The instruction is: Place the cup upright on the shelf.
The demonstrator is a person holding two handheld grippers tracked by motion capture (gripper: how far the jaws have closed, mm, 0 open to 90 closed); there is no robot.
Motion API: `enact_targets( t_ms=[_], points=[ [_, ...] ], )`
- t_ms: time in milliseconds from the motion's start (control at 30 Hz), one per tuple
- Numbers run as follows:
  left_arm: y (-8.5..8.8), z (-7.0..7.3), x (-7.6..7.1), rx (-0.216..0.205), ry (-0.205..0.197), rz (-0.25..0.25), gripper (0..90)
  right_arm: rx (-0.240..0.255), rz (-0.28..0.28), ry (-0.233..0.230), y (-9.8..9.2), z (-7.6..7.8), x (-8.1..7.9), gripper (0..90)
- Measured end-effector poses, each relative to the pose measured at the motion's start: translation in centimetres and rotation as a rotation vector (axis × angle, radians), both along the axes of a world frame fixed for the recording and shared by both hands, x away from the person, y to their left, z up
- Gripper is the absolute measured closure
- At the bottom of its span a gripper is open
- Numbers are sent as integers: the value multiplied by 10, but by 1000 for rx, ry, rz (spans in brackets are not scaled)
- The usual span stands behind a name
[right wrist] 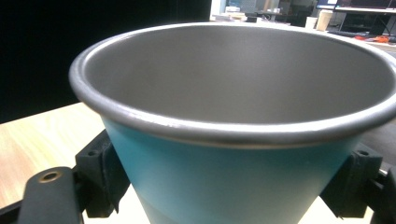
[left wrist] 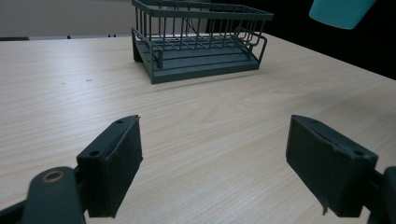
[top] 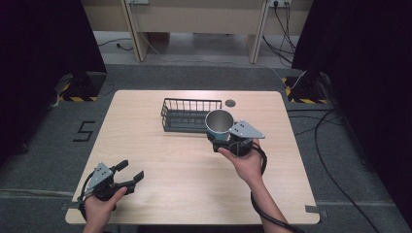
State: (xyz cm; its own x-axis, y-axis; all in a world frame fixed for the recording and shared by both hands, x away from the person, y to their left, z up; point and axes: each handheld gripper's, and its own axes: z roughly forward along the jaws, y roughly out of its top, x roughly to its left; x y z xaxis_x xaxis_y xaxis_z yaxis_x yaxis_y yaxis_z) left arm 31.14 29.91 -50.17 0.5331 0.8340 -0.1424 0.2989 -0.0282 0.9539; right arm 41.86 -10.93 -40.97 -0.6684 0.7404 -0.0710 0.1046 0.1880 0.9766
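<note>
A teal cup (top: 218, 124) with a grey metal inside is held upright above the table, just right of the wire basket (top: 188, 115). My right gripper (top: 224, 141) is shut on the cup; in the right gripper view the cup (right wrist: 243, 135) sits between both black pads (right wrist: 100, 172), its bare inside facing the camera. Near the table's front left corner my left gripper (top: 130, 172) rests open, nothing between its pads (left wrist: 114, 163). In the left gripper view the dark basket (left wrist: 201, 39) stands ahead on the wood, and the cup's bottom (left wrist: 341, 11) hangs at the top right.
The light wooden table (top: 160, 189) has a round cable hole (top: 230, 103) behind the basket. Dark curtains flank the sides, and cables lie on the grey floor at right. A black cable trails from my right gripper down along the forearm.
</note>
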Motion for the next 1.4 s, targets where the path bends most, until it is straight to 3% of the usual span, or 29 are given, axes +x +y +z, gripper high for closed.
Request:
enact_targets(
  t_ms=[400,1400],
  points=[
    [0,0,0,-4,-1,0,181,13,-16,11,13,2,16,181],
    [-2,0,1,-5,1,-8,182,37,-53,20,24,2,34,182]
  ],
)
